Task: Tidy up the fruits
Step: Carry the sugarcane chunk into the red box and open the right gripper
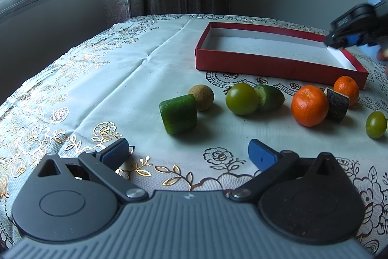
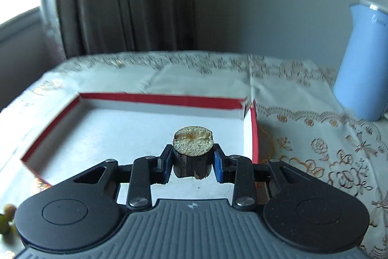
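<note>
Your right gripper [image 2: 192, 163] clamps a dark cucumber chunk [image 2: 192, 154] above the red box [image 2: 155, 98]; your left gripper [image 1: 189, 154] gapes wide short of the box.

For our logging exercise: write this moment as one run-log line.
left gripper: open, empty, over tablecloth | right gripper: shut on dark cucumber piece, above red box | box: empty
</note>
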{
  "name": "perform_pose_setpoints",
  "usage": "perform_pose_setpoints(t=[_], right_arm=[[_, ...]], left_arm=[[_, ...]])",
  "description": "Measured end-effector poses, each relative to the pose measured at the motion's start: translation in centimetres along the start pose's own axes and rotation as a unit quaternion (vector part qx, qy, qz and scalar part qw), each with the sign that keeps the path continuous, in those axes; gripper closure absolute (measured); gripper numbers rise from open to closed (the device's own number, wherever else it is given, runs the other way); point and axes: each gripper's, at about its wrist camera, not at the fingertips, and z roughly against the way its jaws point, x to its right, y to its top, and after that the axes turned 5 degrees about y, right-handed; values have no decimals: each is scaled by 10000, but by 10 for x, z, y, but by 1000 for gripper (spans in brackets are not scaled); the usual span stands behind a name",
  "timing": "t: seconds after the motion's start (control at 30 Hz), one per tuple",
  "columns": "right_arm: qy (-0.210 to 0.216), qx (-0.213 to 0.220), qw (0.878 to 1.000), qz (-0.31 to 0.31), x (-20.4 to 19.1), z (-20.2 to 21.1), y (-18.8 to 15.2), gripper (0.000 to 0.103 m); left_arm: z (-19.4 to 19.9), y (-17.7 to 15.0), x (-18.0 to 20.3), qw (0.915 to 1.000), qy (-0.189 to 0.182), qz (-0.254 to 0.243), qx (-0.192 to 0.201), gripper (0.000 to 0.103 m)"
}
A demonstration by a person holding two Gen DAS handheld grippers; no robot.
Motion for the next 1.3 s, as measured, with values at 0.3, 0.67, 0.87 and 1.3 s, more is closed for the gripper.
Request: perform_pose_setpoints(t=[0.3, 0.67, 0.87, 1.3], right_arm=[[-284, -263, 9992, 50, 5, -27, -14, 70], [-512, -186, 9983, 184, 7, -22, -4, 34], [-207, 769, 9965, -271, 19, 59, -6, 30], [-1080, 744, 9908, -318, 30, 126, -132, 19]], left_arm=[[0, 0, 0, 10000, 0, 3, 0, 0], [0, 0, 1, 10000, 4, -7, -6, 0], [0, 0, 1, 10000, 4, -6, -6, 0], [0, 1, 0, 10000, 14, -26, -17, 0]])
